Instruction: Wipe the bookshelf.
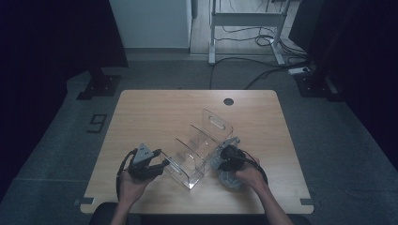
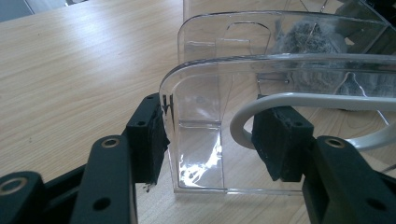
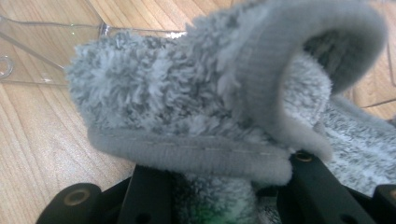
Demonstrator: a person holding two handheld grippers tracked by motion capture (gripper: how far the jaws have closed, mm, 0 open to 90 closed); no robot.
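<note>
A clear plastic rack (image 1: pixel 202 145) with upright dividers stands slantwise on the wooden table (image 1: pixel 155 112). My left gripper (image 1: pixel 162 164) is at its near left end. In the left gripper view its jaws (image 2: pixel 212 140) straddle the rack's end wall (image 2: pixel 201 116), and the left pad (image 2: pixel 152 135) presses on the wall's edge. My right gripper (image 1: pixel 221 163) is beside the rack's right side, shut on a grey fluffy cloth (image 1: pixel 228 179). That cloth (image 3: pixel 187 93) bulges over the right gripper (image 3: pixel 215 196), with a ribbed hem folded across. It also shows through the rack (image 2: pixel 308 42).
A round cable hole (image 1: pixel 228 101) sits near the table's far edge. Beyond the table are a white desk frame (image 1: pixel 244 21), cables (image 1: pixel 263 70) on the floor and dark stands at both sides. A corner of the rack (image 3: pixel 46 46) lies close behind the cloth.
</note>
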